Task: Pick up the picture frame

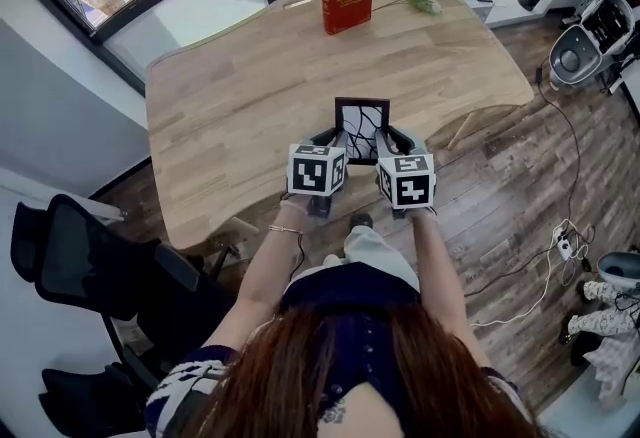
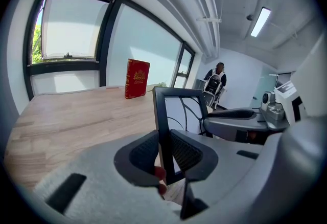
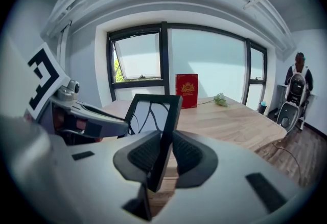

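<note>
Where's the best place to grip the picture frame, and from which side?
The thin side bars, one claw each, from the near side. The picture frame is roughly upright, face toward the near side, so each bar slips edge-on into a claw. It is held so now: left claw low on the left bar, right claw low on the right.

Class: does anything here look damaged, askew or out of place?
The picture frame, gripped upright by the left gripper and right gripper, shows dark branching lines across its face; cracks or artwork, I cannot tell.
</note>
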`<action>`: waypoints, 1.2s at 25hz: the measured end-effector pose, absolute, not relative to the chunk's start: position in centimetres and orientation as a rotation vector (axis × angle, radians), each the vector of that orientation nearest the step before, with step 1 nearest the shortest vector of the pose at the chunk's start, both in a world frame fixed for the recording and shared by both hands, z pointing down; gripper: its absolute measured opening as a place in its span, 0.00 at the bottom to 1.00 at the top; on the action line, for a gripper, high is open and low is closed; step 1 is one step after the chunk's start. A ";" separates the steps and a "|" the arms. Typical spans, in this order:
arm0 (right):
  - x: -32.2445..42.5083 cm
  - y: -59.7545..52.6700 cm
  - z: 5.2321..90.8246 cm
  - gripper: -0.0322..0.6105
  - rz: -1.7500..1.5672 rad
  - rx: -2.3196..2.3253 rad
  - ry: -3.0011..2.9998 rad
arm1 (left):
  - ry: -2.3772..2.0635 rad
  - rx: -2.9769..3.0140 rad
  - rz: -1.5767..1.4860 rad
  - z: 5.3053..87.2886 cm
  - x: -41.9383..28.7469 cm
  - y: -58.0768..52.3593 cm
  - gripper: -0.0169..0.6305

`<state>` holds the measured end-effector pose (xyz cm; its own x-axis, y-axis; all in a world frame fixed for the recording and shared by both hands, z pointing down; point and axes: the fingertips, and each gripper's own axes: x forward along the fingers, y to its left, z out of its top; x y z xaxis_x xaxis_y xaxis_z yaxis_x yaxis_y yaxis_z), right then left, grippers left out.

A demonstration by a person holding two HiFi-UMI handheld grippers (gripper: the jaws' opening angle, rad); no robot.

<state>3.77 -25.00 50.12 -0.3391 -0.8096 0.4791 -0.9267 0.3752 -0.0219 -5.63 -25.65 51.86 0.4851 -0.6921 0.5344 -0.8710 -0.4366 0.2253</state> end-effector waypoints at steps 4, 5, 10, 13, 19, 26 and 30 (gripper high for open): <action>3.3 -23.7 49.4 0.17 0.395 1.528 -2.257 | -1.305 2.283 0.508 51.0 -6.1 -24.4 0.16; 3.2 -23.3 49.1 0.17 0.389 1.533 -2.259 | -1.307 2.288 0.506 50.7 -6.2 -24.0 0.16; 2.8 -21.4 47.7 0.17 0.345 1.566 -2.263 | -1.313 2.314 0.488 49.4 -6.6 -22.3 0.16; 2.6 -20.4 46.8 0.17 0.327 1.590 -2.265 | -1.317 2.332 0.477 48.5 -6.8 -21.4 0.16; 2.2 -18.6 44.6 0.17 0.279 1.630 -2.279 | -1.324 2.361 0.438 46.4 -7.3 -19.7 0.16; 2.0 -16.6 42.8 0.17 0.257 1.665 -2.309 | -1.334 2.391 0.411 44.5 -7.5 -17.9 0.16; 2.3 -15.7 41.6 0.17 0.234 1.676 -2.326 | -1.351 2.412 0.387 43.2 -7.3 -16.8 0.16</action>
<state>2.26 -15.65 41.60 -0.2979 -0.9044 0.3054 -0.9471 0.3199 0.0235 -7.31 -16.84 43.16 0.5088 -0.7633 0.3980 -0.8583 -0.4855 0.1662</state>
